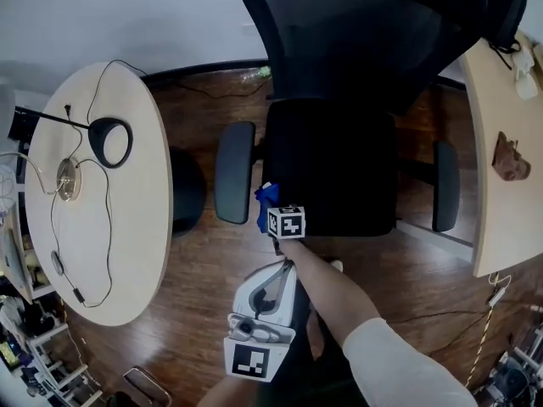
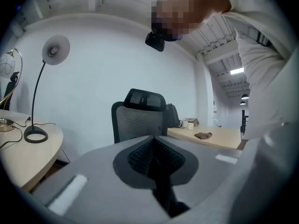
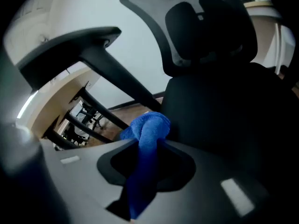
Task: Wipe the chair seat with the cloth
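The right hand-held gripper (image 3: 150, 149) is pinching a blue terry cloth (image 3: 148, 125). The fabric runs up through the gap between its two jaws and bunches into a rounded fold just past their tips. In the head view this gripper, topped by its marker cube, sits at the near left corner of the black padded chair seat (image 1: 339, 164). The cloth shows just to the left of the cube, at the seat's left edge, between the seat and the dark grey left armrest (image 1: 235, 172). In the right gripper view the blue fold lies against the edge of the seat, with the armrest stretching across above it. Whether the fold presses into the padding cannot be told. The black mesh backrest (image 1: 365, 32) rises at the seat's far side.

The left hand-held gripper (image 2: 154, 148) is nearer the person and well apart from the chair, low in the head view beside the person's forearm (image 1: 339, 299), which reaches out to the right gripper. Its jaws are pressed together with nothing between them, and they point towards the backrest.

To the left stands a round pale wooden bench (image 1: 140, 227) carrying a black desk lamp with a ring base (image 1: 110, 141) and thin cables. A second pale bench (image 1: 505, 227) lies at the right with a small brown object (image 1: 509, 158) on it. Under everything is a dark wooden floor (image 1: 204, 295).
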A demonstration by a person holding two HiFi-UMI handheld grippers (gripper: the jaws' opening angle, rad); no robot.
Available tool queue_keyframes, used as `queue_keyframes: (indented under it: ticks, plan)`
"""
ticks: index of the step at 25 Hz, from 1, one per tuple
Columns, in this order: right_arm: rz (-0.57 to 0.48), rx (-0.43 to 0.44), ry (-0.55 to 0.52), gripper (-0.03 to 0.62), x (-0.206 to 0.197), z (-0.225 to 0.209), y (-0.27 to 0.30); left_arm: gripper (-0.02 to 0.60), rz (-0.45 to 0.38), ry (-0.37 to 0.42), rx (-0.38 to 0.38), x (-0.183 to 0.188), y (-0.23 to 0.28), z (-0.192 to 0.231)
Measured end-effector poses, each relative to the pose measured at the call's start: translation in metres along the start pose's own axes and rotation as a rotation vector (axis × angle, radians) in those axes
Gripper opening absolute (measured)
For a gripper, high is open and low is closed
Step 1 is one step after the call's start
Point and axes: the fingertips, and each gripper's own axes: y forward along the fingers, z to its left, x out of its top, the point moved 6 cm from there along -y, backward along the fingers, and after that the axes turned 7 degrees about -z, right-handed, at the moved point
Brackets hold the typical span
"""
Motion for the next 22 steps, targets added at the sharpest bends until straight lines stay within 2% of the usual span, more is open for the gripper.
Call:
queue_keyframes:
  ticks: [4,7,10,13,15,17,19,21,22]
  plan:
    - [-0.005,-0.020,-0.044,0.095,-0.014,-0.014,0.009,0.032,0.057,0.020,0.019,-0.020,-0.023,0.004]
    - [-0.010,-0.071,-0.051,0.095,-0.012,-0.055,-0.015,0.032,0.078,0.014,0.018,-0.026,-0.024,0.001]
    - [-0.001,-0.163,-0.072,0.095,-0.006,-0.121,-0.062,0.032,0.081,-0.016,-0.004,-0.025,-0.013,-0.010]
    - [0.024,-0.286,-0.108,0.095,-0.001,-0.205,-0.126,0.032,0.076,-0.043,-0.039,-0.025,0.003,-0.028]
    - [0.032,-0.383,-0.120,0.095,-0.001,-0.262,-0.172,0.032,0.067,-0.043,-0.066,-0.025,0.013,-0.042]
    - [0.033,-0.453,-0.100,0.095,0.000,-0.298,-0.211,0.032,0.065,-0.036,-0.089,-0.023,0.021,-0.051]
    - [0.021,-0.457,-0.090,0.095,0.021,-0.296,-0.241,0.032,0.065,-0.091,-0.056,-0.001,0.037,-0.049]
    - [-0.044,-0.383,-0.093,0.095,0.072,-0.243,-0.268,0.032,0.093,-0.173,0.002,0.051,0.063,-0.031]
    - [-0.094,-0.333,-0.087,0.095,0.103,-0.202,-0.283,0.032,0.143,-0.165,-0.005,0.077,0.073,-0.018]
